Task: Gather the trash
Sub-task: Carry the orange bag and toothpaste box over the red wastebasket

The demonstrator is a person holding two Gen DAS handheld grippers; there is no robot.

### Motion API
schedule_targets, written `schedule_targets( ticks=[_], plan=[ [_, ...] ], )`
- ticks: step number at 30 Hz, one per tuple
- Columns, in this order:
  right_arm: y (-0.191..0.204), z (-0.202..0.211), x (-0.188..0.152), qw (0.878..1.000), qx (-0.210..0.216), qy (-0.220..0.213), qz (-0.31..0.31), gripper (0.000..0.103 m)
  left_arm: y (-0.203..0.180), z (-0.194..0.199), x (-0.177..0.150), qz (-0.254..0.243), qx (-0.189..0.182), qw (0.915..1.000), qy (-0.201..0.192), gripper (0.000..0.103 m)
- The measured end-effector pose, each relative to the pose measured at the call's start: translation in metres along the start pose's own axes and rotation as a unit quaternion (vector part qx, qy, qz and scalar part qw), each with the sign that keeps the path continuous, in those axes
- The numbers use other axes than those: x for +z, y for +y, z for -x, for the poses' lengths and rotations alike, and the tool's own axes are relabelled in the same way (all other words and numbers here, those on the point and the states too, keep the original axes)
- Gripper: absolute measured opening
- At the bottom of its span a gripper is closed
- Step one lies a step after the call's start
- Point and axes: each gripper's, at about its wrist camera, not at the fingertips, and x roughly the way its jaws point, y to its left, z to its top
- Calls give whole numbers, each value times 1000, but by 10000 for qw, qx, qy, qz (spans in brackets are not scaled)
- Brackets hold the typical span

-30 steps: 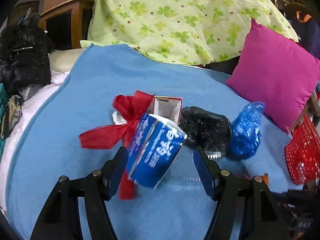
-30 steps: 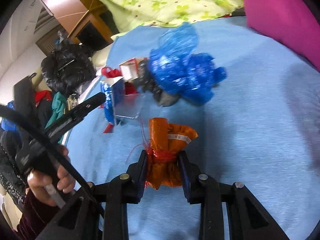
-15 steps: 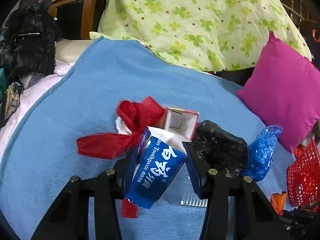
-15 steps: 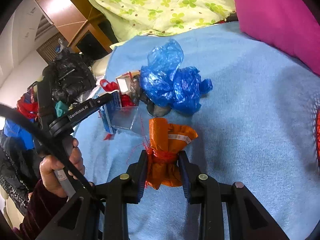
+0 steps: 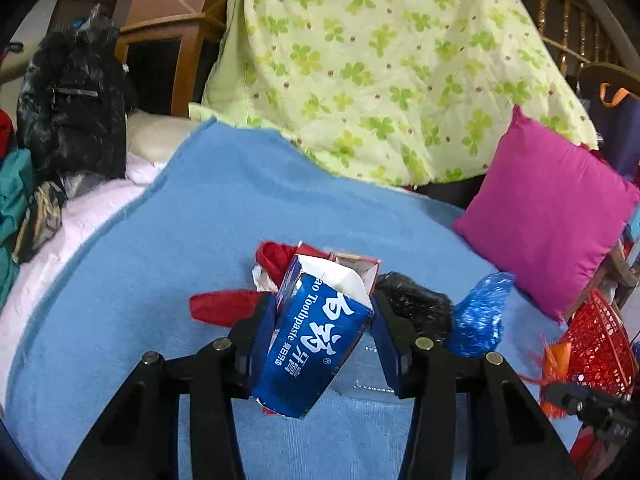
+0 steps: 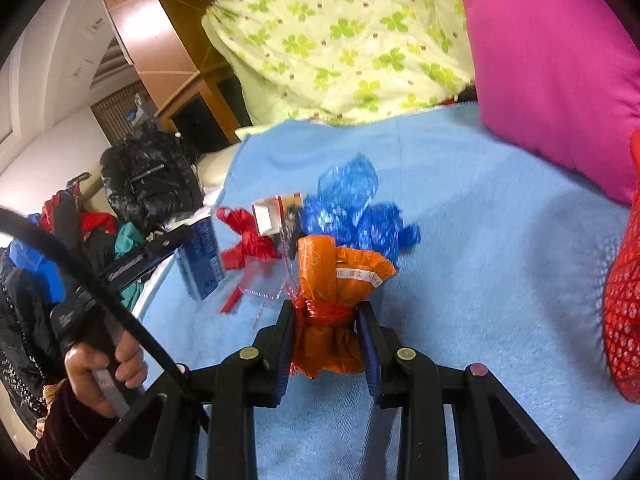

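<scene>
My left gripper (image 5: 322, 312) is shut on a blue toothpaste box (image 5: 312, 340) and holds it lifted above the blue blanket (image 5: 200, 240). The box also shows in the right wrist view (image 6: 202, 260). Behind it lie a red ribbon (image 5: 224, 304), a small open red-and-white box (image 5: 356, 266), a black bag (image 5: 416, 308) and a blue plastic bag (image 5: 480, 316). My right gripper (image 6: 326, 320) is shut on an orange wrapper bundle (image 6: 336, 296) tied with red string, raised above the blanket. A red mesh basket (image 6: 624, 300) stands at the right edge.
A magenta pillow (image 5: 552, 216) and a green clover-print quilt (image 5: 380, 68) lie at the back. A black jacket (image 5: 72, 100) and clothes pile up at the left. A clear plastic piece (image 6: 260, 280) lies by the ribbon.
My left gripper closed on the toothpaste box and lifted it. My right gripper, holding the orange bundle, has risen and swung right, bringing the red basket into view.
</scene>
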Motion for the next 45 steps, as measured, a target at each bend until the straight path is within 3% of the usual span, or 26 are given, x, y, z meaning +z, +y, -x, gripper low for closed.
schedule_targets(
  ticks=[10,20,33,45],
  plan=[
    [4,23,4,9990,-75,-382,212,32,-31,28,-4,-496,223,9985,-50,49],
    [-6,46,3,9976,-197,-622,231,32,-92,43,-18,-1171,249,9927,-137,49],
    [-39,90,2,9936,-417,-1041,104,32,-160,39,-33,-1693,2,9855,-89,49],
    [-67,124,2,9881,-554,-1424,-193,32,-198,32,-44,-1933,-181,9810,-7,49]
  ],
)
